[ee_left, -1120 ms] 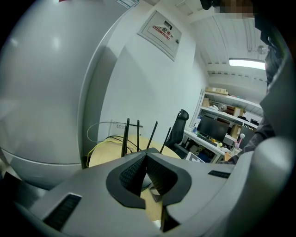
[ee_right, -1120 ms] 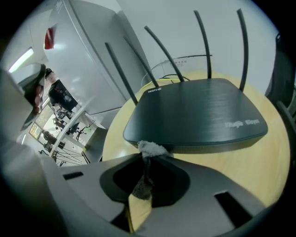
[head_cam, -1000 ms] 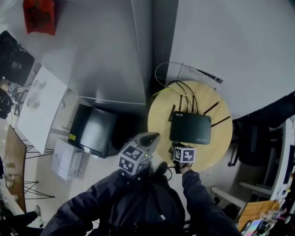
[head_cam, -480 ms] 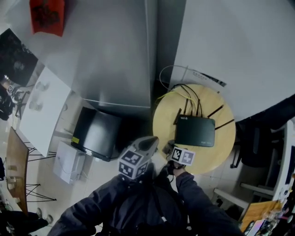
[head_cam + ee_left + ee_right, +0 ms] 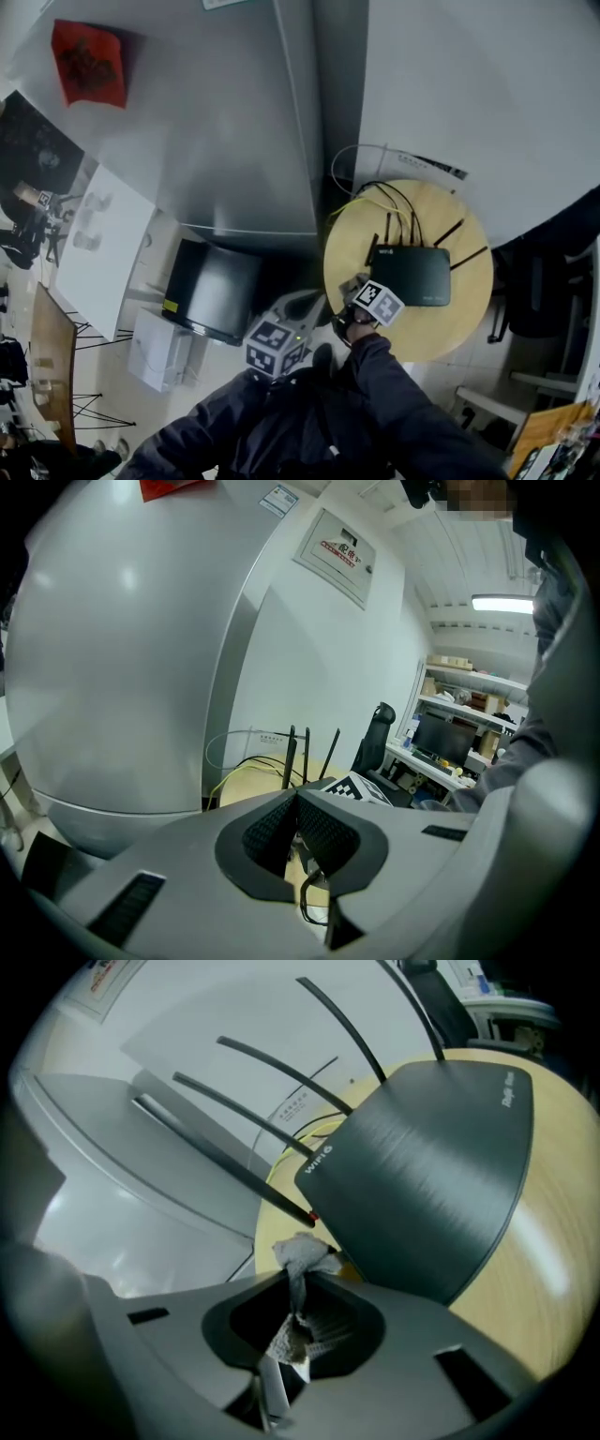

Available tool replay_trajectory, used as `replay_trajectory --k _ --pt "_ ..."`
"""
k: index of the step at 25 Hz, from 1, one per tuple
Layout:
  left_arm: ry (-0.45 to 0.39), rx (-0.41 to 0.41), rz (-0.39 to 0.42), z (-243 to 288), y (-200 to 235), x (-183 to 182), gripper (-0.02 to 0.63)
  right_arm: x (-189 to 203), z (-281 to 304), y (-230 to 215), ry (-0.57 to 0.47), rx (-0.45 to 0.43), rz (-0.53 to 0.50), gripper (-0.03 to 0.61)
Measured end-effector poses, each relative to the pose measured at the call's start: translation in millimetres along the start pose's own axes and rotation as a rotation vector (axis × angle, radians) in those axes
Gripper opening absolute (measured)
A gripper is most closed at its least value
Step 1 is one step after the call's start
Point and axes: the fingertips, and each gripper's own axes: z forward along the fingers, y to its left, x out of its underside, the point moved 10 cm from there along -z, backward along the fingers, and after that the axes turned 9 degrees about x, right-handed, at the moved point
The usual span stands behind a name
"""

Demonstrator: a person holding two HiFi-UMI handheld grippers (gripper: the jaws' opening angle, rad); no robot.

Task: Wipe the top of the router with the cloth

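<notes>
On the round table (image 5: pixel 448 330), the router (image 5: pixel 418 275) is backed by cables (image 5: pixel 377 193), the cloth (image 5: pixel 302 1252) is pinched by the right gripper (image 5: pixel 296 1296) just beside its corner, and the left gripper (image 5: pixel 295 810) is closed, empty.

Cool, even indoor light fills all three views, and a ceiling strip lamp (image 5: pixel 506 603) glows in the left gripper view. Soft sheen streaks the router (image 5: pixel 441 1166) top and the grey panel (image 5: pixel 225 141). Fisheye distortion bends straight edges, the corners fall dark, and the near cloth (image 5: pixel 302 1252) looks slightly soft.
</notes>
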Motion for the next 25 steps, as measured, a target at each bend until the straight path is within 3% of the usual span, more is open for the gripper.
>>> replay_trajectory --k 14,25 --pt "0.008 0.008 0.010 0.0 6.9 -5.7 0.002 -10.9 16.9 2.2 -0.029 0.109 0.443 0.072" --pt "0.002 0.027 0.017 -0.1 7.7 -3.1 0.002 12.8 -1.0 -25.0 -0.010 0.108 0.432 0.071"
